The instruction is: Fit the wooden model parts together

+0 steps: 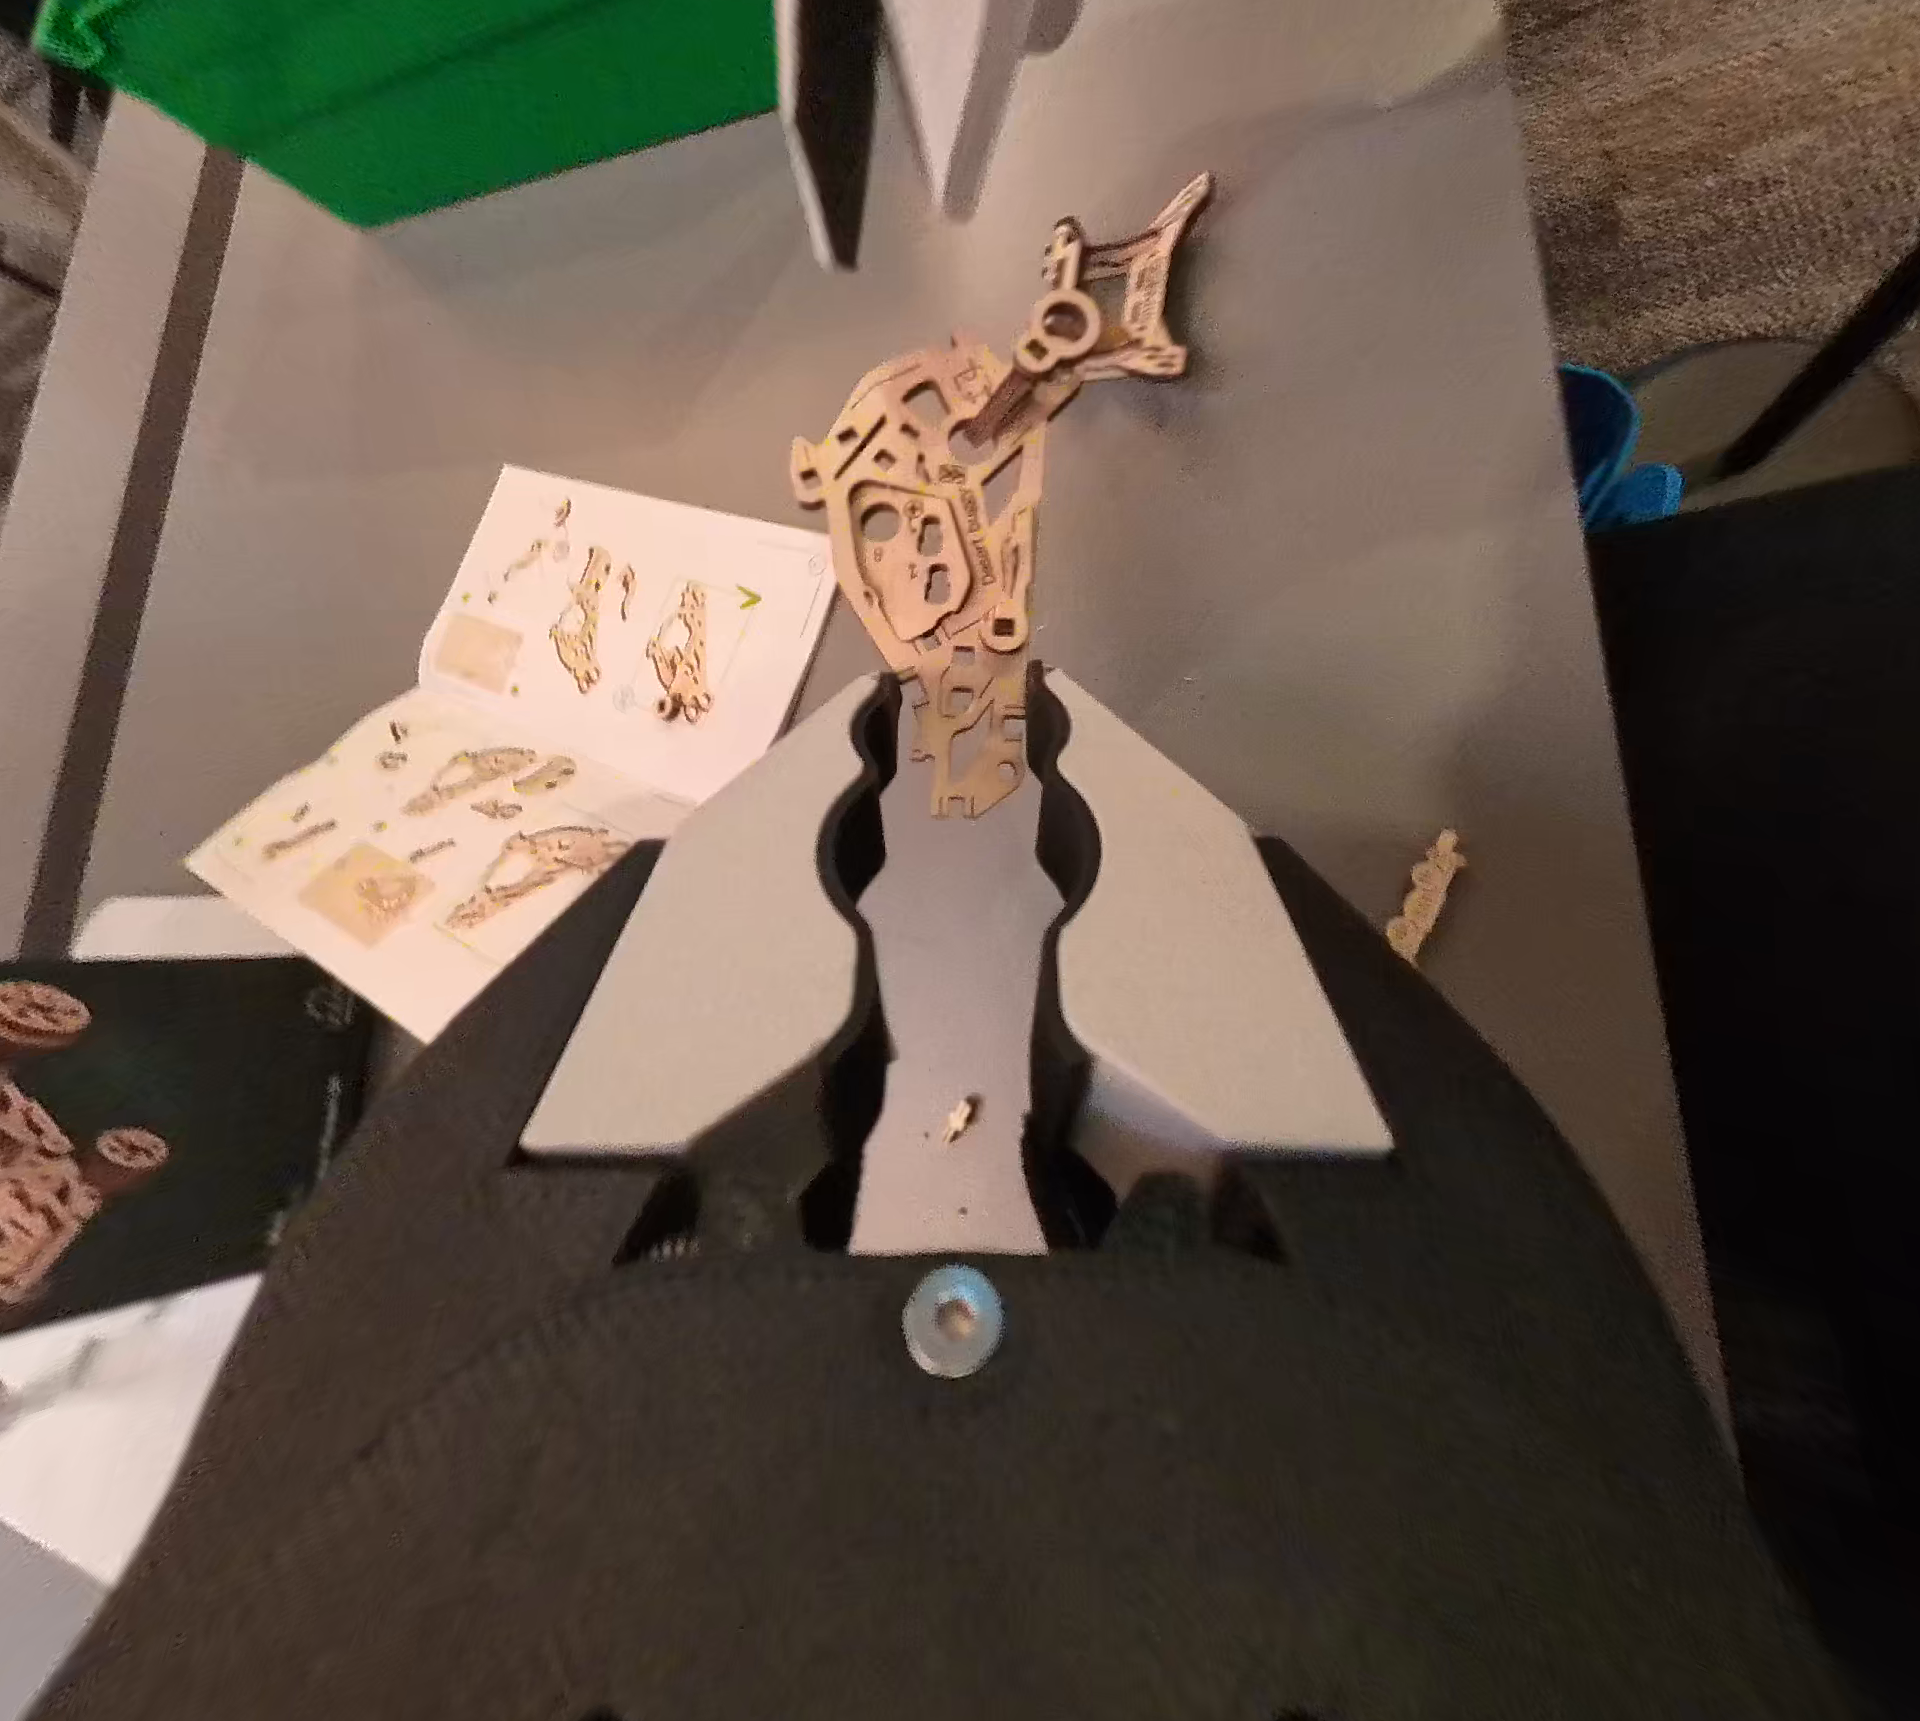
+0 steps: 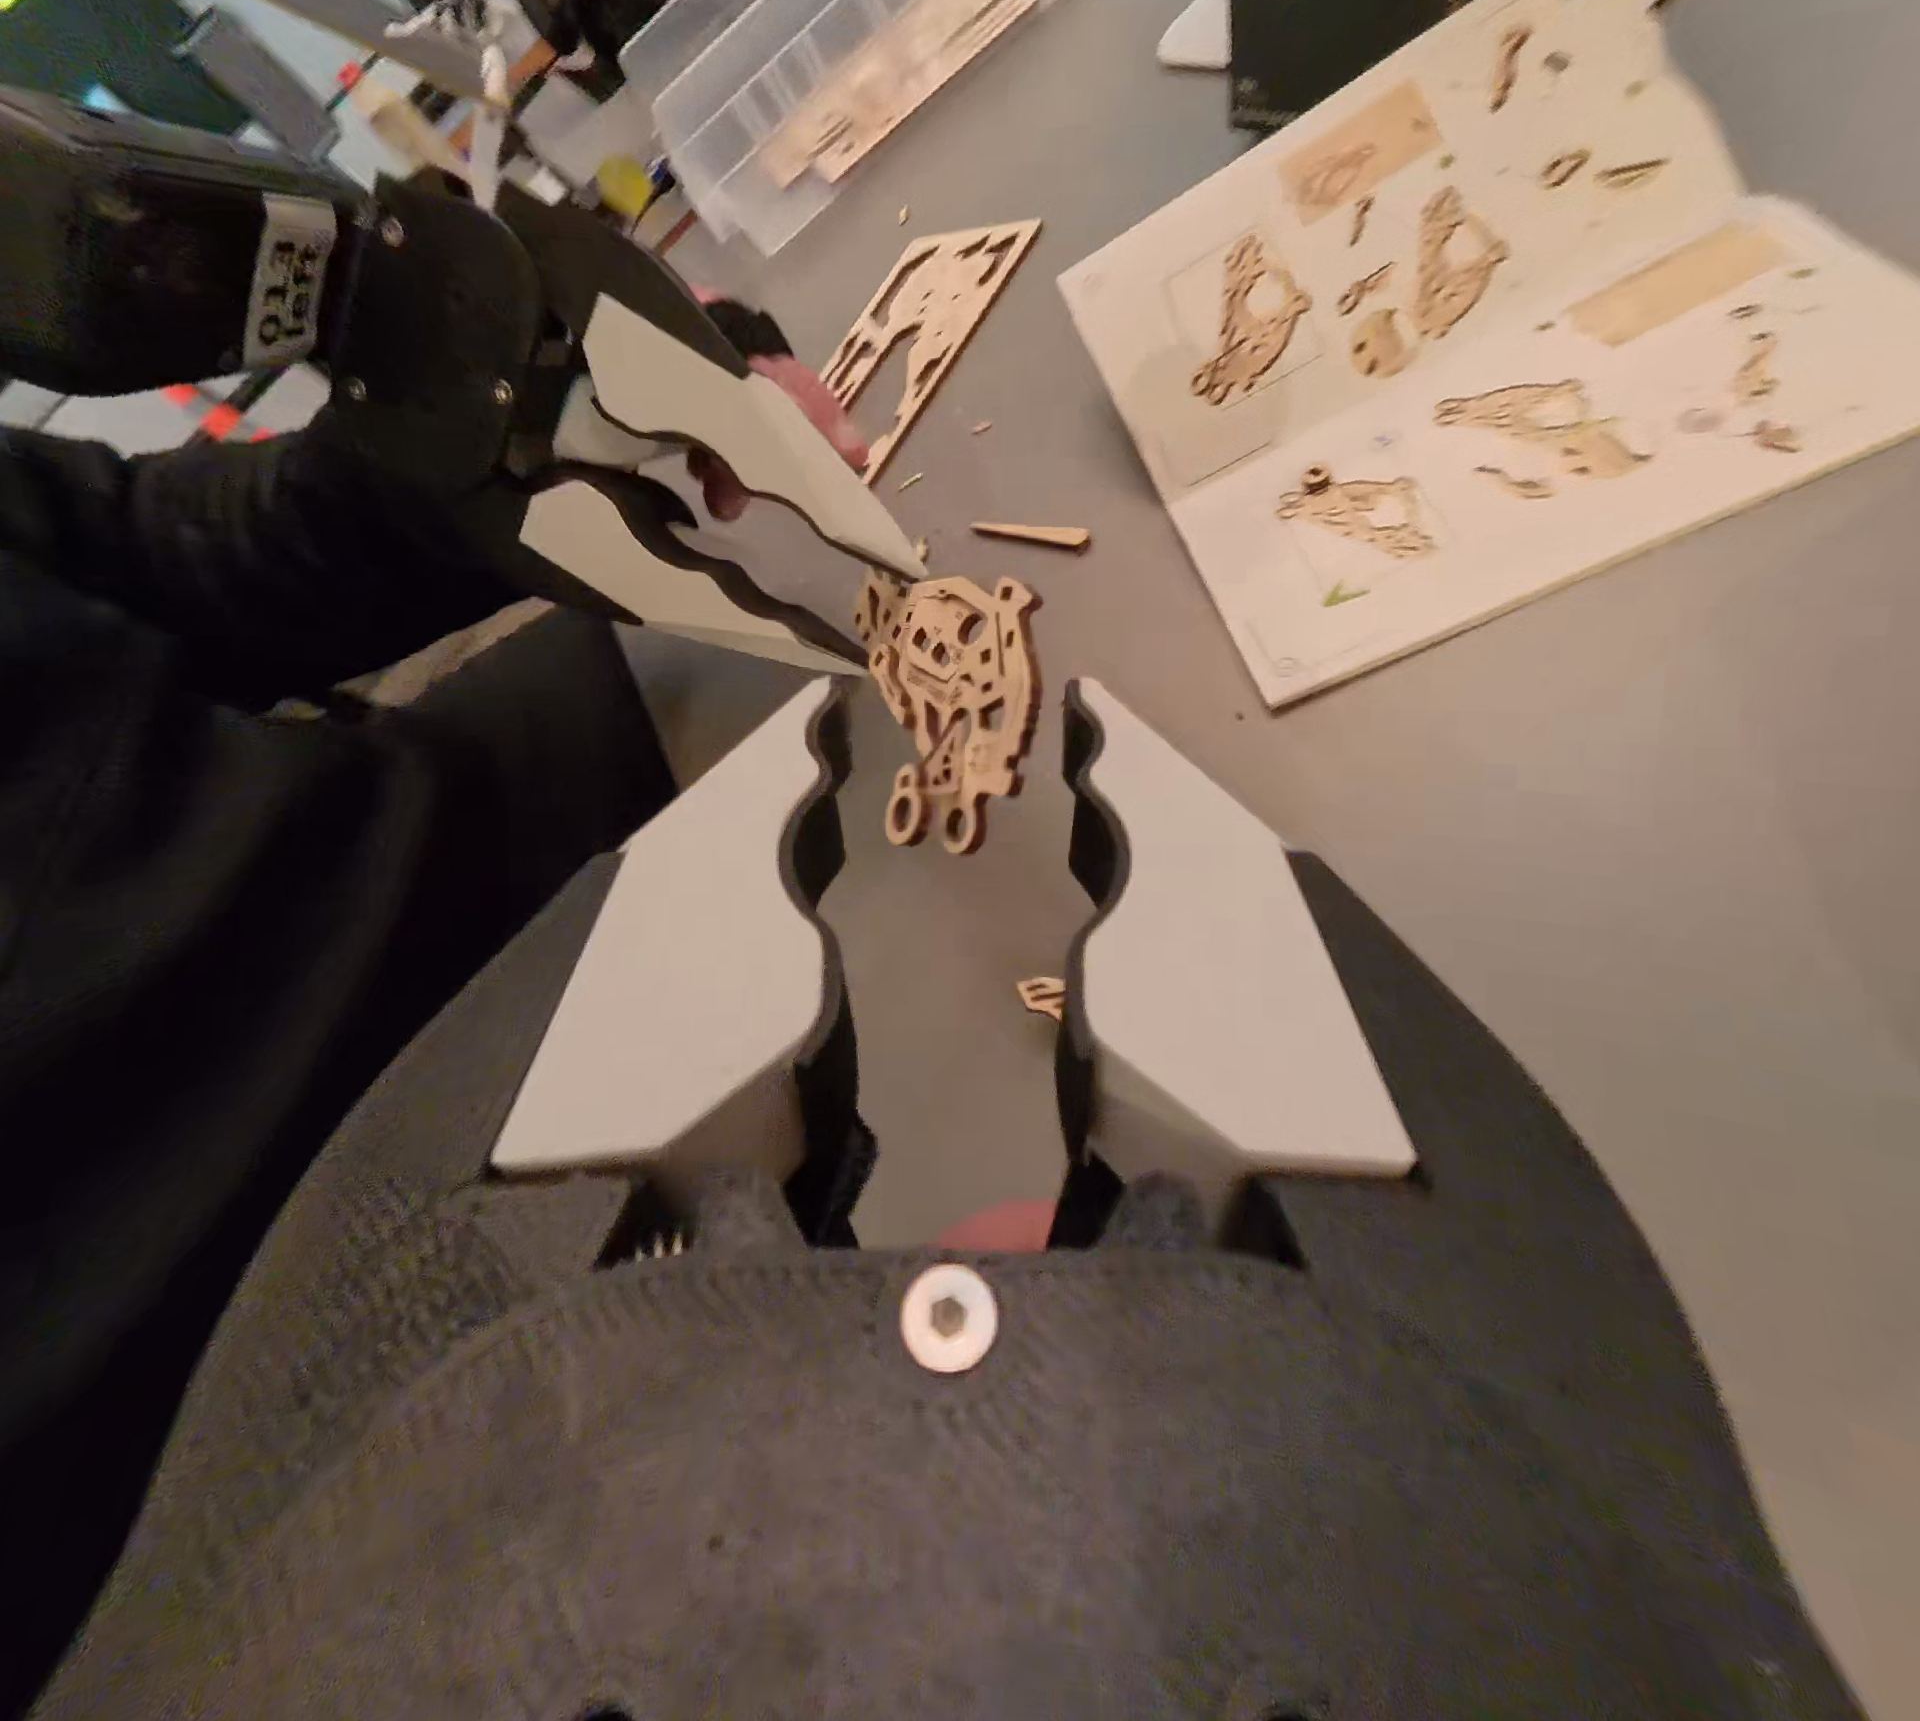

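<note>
Up close, the left gripper is clamped on the lower end of the wooden model, a thin, pale plywood cut-out full of laser-cut holes and slots, held upright above the smooth grey table. Beyond it, the right gripper stands parted, its pads clear of the wood. Farther off lies a folded paper instruction sheet and a green plastic bin.

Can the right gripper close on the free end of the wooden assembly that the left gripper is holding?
Probably yes. The right gripper stands open, and the wooden assembly, clamped at one end by the left gripper, already hangs between its fingers, touching neither. Nothing lies between them.
</note>
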Action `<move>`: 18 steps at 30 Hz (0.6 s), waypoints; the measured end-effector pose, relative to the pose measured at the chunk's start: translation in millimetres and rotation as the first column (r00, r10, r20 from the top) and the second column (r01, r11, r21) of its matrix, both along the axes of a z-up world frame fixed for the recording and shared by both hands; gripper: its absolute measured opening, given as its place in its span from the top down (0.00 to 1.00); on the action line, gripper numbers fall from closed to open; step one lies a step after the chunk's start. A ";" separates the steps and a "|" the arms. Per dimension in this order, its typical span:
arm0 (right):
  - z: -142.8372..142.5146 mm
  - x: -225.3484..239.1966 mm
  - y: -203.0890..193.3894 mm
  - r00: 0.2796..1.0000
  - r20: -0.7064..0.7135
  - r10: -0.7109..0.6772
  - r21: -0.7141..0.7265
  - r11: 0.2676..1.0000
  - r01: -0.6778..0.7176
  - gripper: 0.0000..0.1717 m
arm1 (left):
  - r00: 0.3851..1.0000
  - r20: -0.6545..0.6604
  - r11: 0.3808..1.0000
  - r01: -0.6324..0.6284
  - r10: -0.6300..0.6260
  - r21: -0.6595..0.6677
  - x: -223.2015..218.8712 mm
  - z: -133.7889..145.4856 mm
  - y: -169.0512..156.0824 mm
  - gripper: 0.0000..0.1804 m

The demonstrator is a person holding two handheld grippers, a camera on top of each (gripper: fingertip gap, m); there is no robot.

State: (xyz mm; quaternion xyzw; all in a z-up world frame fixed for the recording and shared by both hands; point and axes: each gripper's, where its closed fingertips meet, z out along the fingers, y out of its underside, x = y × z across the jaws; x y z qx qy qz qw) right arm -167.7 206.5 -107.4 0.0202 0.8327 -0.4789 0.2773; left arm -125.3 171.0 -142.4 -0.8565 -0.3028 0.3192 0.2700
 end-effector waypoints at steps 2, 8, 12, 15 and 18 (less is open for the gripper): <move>-4.6 6.6 -3.6 0.996 0.048 0.073 0.042 0.996 -0.075 0.79 | 0.999 -0.023 0.998 0.047 -0.048 -0.033 2.7 6.5 2.4 0.87; -3.1 24.3 -16.2 0.956 0.203 0.209 0.053 0.973 -0.224 0.88 | 0.991 -0.036 0.989 0.129 -0.132 -0.079 6.4 14.8 7.1 0.87; -8.8 35.3 -17.9 0.932 0.243 0.269 0.075 0.953 -0.295 0.95 | 0.987 -0.041 0.984 0.154 -0.158 -0.088 7.1 17.5 10.0 0.87; -9.7 39.1 -19.9 0.924 0.262 0.279 0.069 0.949 -0.306 0.97 | 0.987 -0.024 0.984 0.158 -0.161 -0.078 7.7 16.3 8.6 0.87; -8.7 38.7 -20.4 0.923 0.264 0.281 0.054 0.951 -0.305 0.97 | 0.987 -0.016 0.986 0.158 -0.159 -0.045 8.0 18.0 7.8 0.88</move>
